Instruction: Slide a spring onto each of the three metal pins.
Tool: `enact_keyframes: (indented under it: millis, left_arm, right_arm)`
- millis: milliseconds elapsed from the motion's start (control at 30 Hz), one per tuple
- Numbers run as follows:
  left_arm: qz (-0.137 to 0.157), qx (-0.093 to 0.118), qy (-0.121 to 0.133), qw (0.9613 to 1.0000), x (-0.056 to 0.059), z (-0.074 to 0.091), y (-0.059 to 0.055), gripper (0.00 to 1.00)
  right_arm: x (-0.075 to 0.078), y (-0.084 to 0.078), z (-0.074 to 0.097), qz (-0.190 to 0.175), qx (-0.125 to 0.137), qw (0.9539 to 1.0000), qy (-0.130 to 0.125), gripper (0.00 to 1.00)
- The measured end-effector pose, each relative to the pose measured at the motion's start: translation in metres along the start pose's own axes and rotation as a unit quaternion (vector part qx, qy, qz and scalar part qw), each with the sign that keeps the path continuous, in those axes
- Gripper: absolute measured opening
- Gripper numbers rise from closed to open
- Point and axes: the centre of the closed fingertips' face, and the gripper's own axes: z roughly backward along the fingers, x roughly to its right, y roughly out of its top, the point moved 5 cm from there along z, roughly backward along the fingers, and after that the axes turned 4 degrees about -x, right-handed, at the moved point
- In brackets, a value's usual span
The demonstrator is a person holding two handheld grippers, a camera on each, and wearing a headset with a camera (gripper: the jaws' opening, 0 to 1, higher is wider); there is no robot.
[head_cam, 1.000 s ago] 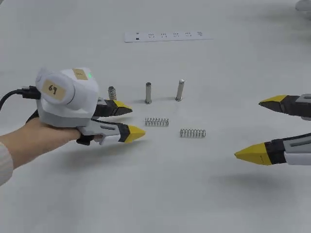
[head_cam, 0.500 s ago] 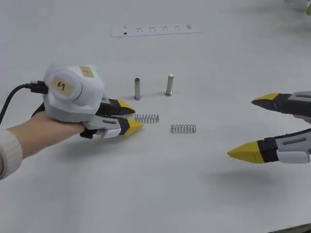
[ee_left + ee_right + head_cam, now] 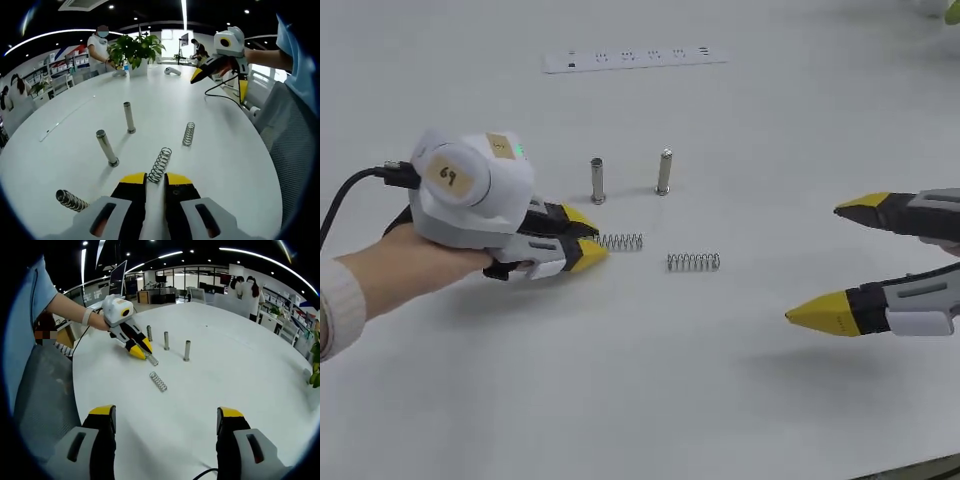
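The left gripper is cased in rounded white, with black jaws tipped yellow; a tan label marked 69 is stuck on it and a black cable is plugged in behind. The right gripper is coloured alike. A cream ribbed cuff is worn at the left wrist.

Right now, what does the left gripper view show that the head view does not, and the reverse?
Left gripper view: the third pin, spring-covered, and a plant. Head view: the hand holding the left gripper. Both: two bare pins, the near spring between the left gripper's tips, the far spring, the open right gripper.
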Motion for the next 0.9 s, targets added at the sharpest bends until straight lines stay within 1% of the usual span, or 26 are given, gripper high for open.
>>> enact_keyframes:
  millis: [100,333,467,633,900]
  left_arm:
    - [-0.001,0.0,-0.005,1.0,0.0016,-0.0007,0.001,0.03]
    - [-0.003,-0.002,-0.003,1.0,0.0021,-0.0013,0.0016,0.03]
    - [0.001,0.001,-0.001,1.0,0.0015,-0.0009,0.0026,0.03]
    - [0.009,0.004,-0.001,1.0,0.0022,0.0005,0.0042,0.02]
    - [0.009,0.008,-0.002,0.9999,0.0032,0.0035,0.0079,0.02]
  right_arm:
    - [0.0003,-0.0001,-0.0001,0.0,0.0,1.0,0.001,0.81]
    - [0.0018,-0.0003,0.0001,0.003,-0.001,1.0,0.003,0.81]
    - [0.002,-0.0015,-0.0007,0.005,-0.006,1.0,0.004,0.81]
    - [0.0012,0.0,-0.0021,0.007,-0.004,0.9999,0.007,0.81]
    - [-0.0002,0.0011,-0.0046,0.009,-0.004,0.9999,0.011,0.81]
